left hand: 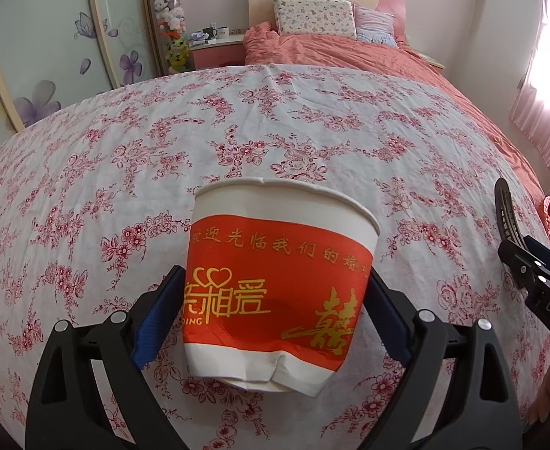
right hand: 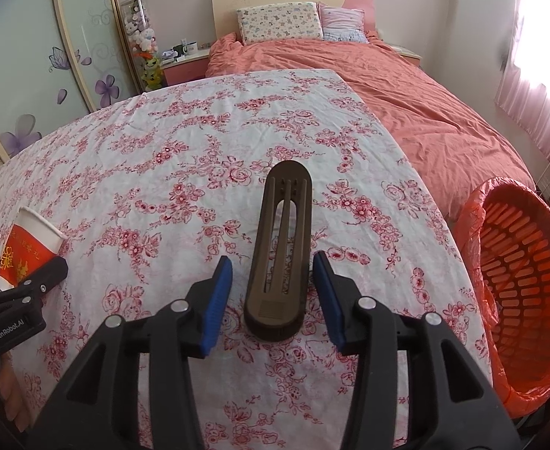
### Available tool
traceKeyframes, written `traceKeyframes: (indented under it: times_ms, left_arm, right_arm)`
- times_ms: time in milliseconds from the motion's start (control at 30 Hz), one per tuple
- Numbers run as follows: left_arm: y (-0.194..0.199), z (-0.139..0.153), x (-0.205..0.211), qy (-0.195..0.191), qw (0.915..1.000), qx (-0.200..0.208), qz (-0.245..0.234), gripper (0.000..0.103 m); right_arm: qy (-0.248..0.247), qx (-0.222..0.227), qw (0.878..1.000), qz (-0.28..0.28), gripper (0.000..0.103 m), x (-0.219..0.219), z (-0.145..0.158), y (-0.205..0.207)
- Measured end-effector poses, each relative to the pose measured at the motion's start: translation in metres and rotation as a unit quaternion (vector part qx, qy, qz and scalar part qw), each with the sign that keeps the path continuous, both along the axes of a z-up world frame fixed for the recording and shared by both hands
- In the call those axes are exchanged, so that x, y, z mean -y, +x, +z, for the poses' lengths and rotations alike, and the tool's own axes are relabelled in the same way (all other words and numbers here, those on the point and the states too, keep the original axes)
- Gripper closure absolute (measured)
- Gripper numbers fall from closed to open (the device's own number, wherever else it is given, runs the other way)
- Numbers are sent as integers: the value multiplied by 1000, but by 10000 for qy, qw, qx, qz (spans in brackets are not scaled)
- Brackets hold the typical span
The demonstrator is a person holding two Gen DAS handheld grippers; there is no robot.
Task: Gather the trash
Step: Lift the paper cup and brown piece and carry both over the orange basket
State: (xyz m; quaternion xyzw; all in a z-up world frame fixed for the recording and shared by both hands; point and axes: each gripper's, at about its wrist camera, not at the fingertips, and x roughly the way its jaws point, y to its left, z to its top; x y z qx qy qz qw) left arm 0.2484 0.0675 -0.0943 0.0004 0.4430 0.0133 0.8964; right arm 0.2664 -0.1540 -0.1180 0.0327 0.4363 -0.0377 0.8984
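Left gripper [left hand: 275,315] squeezes the paper cup [left hand: 280,285] just above the flowery tabletop [left hand: 275,131]. Right gripper [right hand: 273,300] is open around a brown plastic piece [right hand: 280,255], not touching it. It looks like pick-up time; next, close and carry both to the orange bin [right hand: 518,273].

Left claw [left hand: 275,315] clamped shut, right claw [right hand: 273,296] spread apart

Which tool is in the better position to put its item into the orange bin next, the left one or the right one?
Probably the right tool. The bin stands just beside it, at the table's right edge. But its pads only flank the brown piece, with gaps. The left tool already grips the cup, yet sits farther away.
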Motion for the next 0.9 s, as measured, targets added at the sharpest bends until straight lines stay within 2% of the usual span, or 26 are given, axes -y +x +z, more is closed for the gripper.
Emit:
traceKeyframes:
  times_ms: [467, 500, 567, 667, 900]
  left_arm:
    - [0, 0, 1, 48, 10000, -5, -15, 12]
    - [0, 0, 2, 45, 10000, 6, -71, 15]
    - [-1, 2, 3, 58, 9999, 64, -117, 24]
    - [-3, 3, 3, -45, 9998, 100, -174, 25]
    - [-11, 19, 7, -47, 9992, 307, -263, 25]
  right_arm:
    - [20, 17, 10000, -23, 59, 2, 1, 0]
    - [-2, 17, 10000, -37, 59, 1, 1, 1]
    - [-44, 27, 10000, -85, 70, 0, 1, 2]
    - [176, 77, 9998, -80, 70, 7, 2, 1]
    - [277, 240, 9993, -97, 71, 15, 11, -10]
